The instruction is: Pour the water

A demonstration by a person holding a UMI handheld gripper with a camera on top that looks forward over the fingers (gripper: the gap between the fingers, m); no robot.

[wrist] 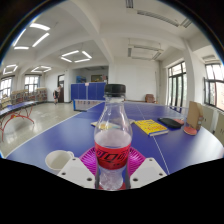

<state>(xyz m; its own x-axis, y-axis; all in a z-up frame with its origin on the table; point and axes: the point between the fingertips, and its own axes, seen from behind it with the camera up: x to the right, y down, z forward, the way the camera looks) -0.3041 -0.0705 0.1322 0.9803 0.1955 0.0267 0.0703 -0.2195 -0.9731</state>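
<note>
Plastic bottle (112, 138), red label, black cap: upright on blue table (60, 135), 12 o'clock of gripper (112, 168), fingers clamped at label. Probably light, smooth, squeezable; waist hold suits. Paper cup (59, 159) at 9 o'clock.

A clear plastic bottle with a black cap (113, 135) carries a pink-red label printed with white lettering. It stands on a blue table-tennis table (60, 135) crossed by white lines. The gripper (112, 166) has white fingers (72, 170) with magenta pads on their inner faces. At ten o'clock from the bottle's base sits a pale cream round cup (58, 159). At two o'clock lies a flat yellow book (151, 127), and past it a dark flat object (170, 123). The far walls are white, with blue partition panels (85, 93) at eleven o'clock.
</note>
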